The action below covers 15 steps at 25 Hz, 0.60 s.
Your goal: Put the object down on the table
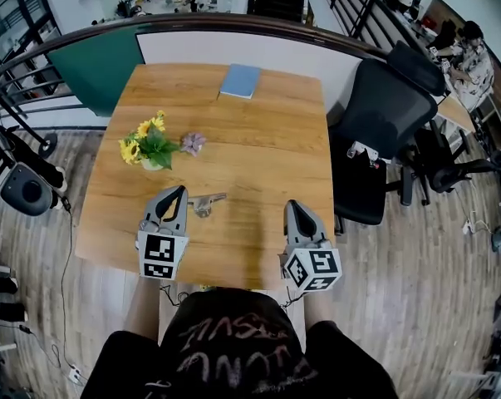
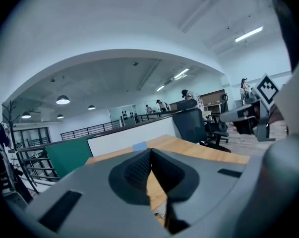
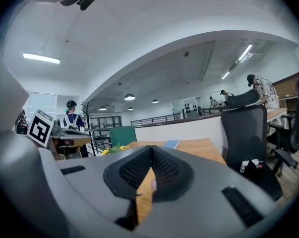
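A plank floor (image 1: 400,306) is surrounding a square wooden table (image 1: 258,156), smooth and grained. A black mesh chair (image 1: 383,115) is standing at its 3 o'clock. The left gripper (image 1: 177,191) and right gripper (image 1: 293,206) are hovering near 6 o'clock, both clenched on nothing. Sunflowers (image 1: 146,144) are sitting at 9 o'clock, and a flat blue notebook (image 1: 240,81) is lying at 12. The small metal object (image 1: 205,203) is lying on the table at 7 o'clock, just beside the left gripper.

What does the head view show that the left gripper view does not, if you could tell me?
Only the head view: the sunflowers, a purple flower, and a small silvery object by the tip of the left claw. Only the left gripper view: round ceiling lamps, and that claw's jaws closed together with nothing between them. Both: the wooden table, the blue notebook and the black chair.
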Tool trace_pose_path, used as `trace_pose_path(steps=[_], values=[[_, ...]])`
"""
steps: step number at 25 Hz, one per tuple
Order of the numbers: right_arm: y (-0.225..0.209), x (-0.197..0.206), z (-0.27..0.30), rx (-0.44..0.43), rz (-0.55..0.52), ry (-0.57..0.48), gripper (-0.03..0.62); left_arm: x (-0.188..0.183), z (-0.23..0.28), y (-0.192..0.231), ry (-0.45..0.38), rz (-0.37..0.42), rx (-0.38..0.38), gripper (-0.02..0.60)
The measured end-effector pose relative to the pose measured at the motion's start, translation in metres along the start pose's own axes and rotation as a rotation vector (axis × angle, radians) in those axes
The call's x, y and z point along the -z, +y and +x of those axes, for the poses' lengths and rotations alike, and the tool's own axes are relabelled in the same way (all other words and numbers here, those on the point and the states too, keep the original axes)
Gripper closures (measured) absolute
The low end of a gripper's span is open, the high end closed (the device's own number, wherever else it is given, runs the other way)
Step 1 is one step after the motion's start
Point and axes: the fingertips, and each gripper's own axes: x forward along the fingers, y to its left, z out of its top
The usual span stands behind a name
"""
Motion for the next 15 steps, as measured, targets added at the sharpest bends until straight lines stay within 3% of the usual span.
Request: trace_pose_path(steps=[5,15], values=[[0.002,0.0,0.0,-0.007,-0.004,0.002,0.589,-0.021,-0.019,0.009,-0.062,-0.019,-0.027,0.568],[0.0,0.004,-0.01,-0.001,-0.008,0.013,0.589,-0.015,-0.055,0.025,-0.095,-0.123,-0.12,0.568]])
